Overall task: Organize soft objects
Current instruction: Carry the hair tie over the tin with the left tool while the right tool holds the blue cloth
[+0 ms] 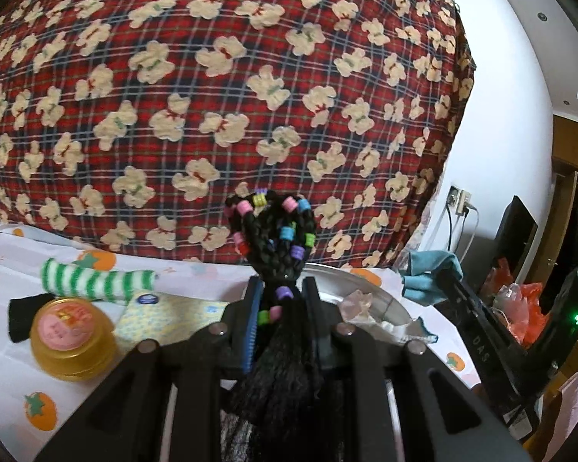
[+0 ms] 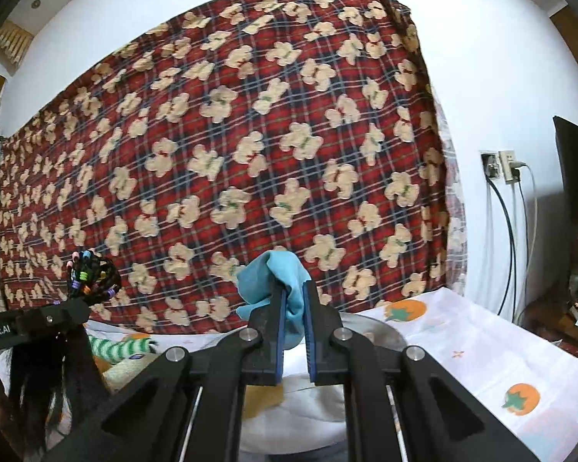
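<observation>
A bundle of black braids [image 1: 277, 238] strung with coloured beads stands up between the fingers of my left gripper [image 1: 279, 296], whose jaws are clamped tight on it; loose black hair hangs down from the grip over the tool's body. In my right gripper [image 2: 293, 319], the jaws are pinched on a blue cloth [image 2: 273, 281] that bunches up above the pads and hangs between them. Both soft things are held up in the air above the table, in front of a red plaid blanket printed with cream teddy bears [image 1: 212, 96] hung across the white wall. From the left wrist view, the right gripper and its cloth appear off to the right; from the right wrist view, the braids appear at the far left.

Below, a white tablecloth patterned with orange tomatoes [image 2: 481, 354] covers the table. On it lie a green-and-white striped sock [image 1: 96, 279], a small amber jar with a pink lid [image 1: 71, 337] just in front of the sock, a black scrap of fabric [image 1: 21, 317] left of the jar, and a round metal tray [image 2: 381, 331] beneath my grippers. Cables run down from a wall socket [image 2: 504, 165] at right.
</observation>
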Demonstrator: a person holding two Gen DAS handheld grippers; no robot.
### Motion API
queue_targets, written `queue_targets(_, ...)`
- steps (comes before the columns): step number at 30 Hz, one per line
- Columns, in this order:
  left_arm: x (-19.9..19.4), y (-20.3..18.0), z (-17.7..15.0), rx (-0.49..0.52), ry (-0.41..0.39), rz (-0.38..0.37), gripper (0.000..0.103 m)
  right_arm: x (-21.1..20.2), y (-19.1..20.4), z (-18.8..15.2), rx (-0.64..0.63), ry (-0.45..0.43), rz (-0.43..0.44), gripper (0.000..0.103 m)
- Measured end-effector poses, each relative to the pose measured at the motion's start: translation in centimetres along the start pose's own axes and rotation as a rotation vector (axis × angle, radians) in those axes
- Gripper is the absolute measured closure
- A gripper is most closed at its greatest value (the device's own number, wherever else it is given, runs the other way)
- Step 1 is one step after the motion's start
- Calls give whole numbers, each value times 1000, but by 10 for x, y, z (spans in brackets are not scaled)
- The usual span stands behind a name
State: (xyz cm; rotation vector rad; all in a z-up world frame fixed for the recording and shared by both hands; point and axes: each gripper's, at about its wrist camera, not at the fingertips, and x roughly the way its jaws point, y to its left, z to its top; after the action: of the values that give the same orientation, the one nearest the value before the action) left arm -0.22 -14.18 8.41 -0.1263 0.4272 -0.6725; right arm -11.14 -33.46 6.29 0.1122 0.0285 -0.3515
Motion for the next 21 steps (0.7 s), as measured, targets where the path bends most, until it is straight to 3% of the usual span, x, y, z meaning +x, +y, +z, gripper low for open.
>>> queue_targets(13, 70, -35, 5, -20, 49, -41, 85, 42, -31, 16, -1, 27, -45, 94)
queue_targets(21, 112, -45, 3, -34, 98, -37, 85, 78, -42, 11, 37, 111, -35, 94)
